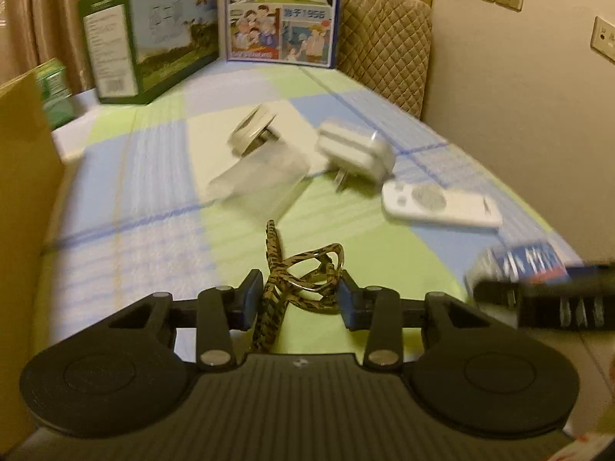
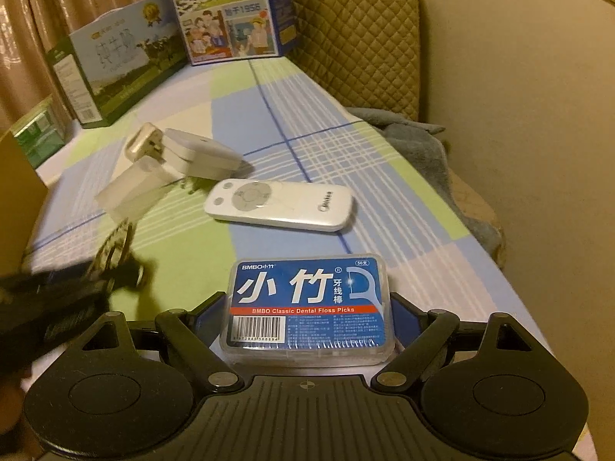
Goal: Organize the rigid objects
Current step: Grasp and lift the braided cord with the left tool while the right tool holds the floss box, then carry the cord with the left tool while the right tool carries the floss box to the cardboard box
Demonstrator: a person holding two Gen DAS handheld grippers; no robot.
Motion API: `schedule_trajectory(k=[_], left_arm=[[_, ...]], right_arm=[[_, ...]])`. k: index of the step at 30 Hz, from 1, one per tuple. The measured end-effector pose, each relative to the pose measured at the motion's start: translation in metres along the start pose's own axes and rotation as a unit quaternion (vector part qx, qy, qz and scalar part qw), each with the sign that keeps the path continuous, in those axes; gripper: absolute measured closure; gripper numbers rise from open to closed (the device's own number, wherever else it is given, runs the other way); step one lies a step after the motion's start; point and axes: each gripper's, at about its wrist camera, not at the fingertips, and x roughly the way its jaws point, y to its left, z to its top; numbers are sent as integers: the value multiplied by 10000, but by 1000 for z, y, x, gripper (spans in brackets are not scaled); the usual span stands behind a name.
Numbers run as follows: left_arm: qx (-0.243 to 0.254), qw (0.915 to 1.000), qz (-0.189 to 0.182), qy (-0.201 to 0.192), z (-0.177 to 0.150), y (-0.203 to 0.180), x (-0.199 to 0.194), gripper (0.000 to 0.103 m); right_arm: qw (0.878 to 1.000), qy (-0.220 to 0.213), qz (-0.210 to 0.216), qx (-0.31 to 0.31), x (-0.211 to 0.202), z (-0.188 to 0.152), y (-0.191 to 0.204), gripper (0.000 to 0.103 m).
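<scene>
leopard-print glasses [image 1: 298, 284] pinched between left fingers [image 1: 248, 299]

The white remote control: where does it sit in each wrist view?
Left wrist: the white remote control lies right of centre, just in front of the white plug adapter.
Right wrist: it lies at centre, beyond the dental floss box.
Shared landmark: the blue milk carton standing at the far end.

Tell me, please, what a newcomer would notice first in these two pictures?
First, the blue dental floss box lying between the fingers of the right gripper. Next, the leopard-patterned glasses, folded, pinched in the left gripper. Behind them, a white remote lies on the checked cloth.
</scene>
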Motion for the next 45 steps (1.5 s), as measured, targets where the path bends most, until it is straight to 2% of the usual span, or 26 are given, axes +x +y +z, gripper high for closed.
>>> schedule_trajectory(k=[7,16,17,25,29,33,36,45], left_arm=[[-15,9997,239,-3,-41,12,-42,66],[165,9995,267,65,-33,9,-32,63],[167,9995,254,104,-32,8,-31,67],[-163,9994,242,175,-34,13,-47,69],[-324,9991,246,69,-32,16,-71,69],[-376,9989,272,-89,-27,16,-101,69],[-418,9986,280,-171,-23,16,-121,69],[-543,9965,246,-593,-14,20,-187,69]], right_arm=[[9994,39,281,-199,-1,-3,13,19],[9990,125,322,-295,3,-6,19,19],[9989,134,320,-310,4,-6,19,19],[9982,60,461,-376,1,-7,23,19],[9974,-218,597,-345,-12,-6,22,19],[9965,-254,751,-265,-26,-7,25,19],[9953,-354,897,-121,-47,-9,28,19],[9913,-462,1214,-215,-109,-18,50,19]])
